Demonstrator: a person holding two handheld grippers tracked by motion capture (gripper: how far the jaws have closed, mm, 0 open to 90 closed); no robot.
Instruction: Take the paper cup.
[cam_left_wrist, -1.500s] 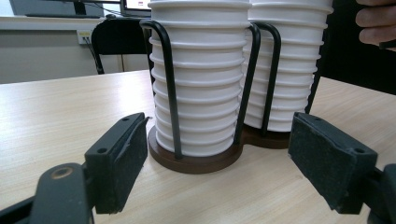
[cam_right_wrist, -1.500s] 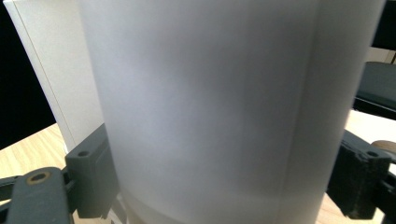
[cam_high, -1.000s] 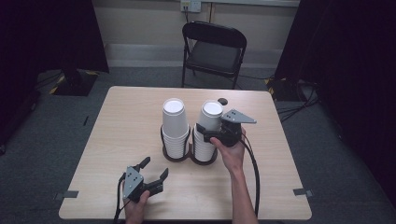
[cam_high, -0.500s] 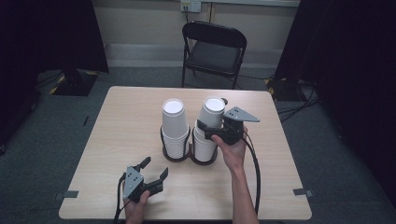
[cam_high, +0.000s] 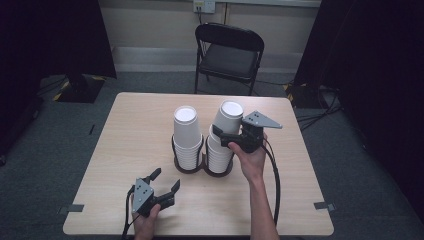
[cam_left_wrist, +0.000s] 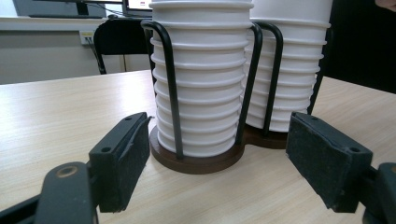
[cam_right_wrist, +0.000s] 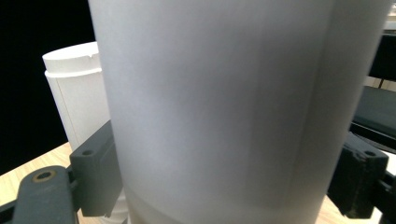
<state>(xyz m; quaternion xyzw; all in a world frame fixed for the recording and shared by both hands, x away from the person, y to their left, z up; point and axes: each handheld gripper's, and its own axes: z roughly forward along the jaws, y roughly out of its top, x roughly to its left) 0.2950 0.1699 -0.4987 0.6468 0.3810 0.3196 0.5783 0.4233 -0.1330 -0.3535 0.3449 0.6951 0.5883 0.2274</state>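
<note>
Holder (cam_high: 192, 167) carries two cup stacks (cam_high: 187, 137).

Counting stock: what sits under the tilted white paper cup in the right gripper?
A stack of white cups in a black wire holder; lower cups nest, so the count stays hidden.

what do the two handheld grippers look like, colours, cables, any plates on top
Both are black, each with two flat rectangular jaws faced with dark pads. The left gripper and the right gripper each carry a grey three-cornered plate with small holes on top. A black cable trails from each toward the person. The jaw arms show screw holes and a brass-coloured pivot ring. The forearms are bare, with no sleeve showing.
</note>
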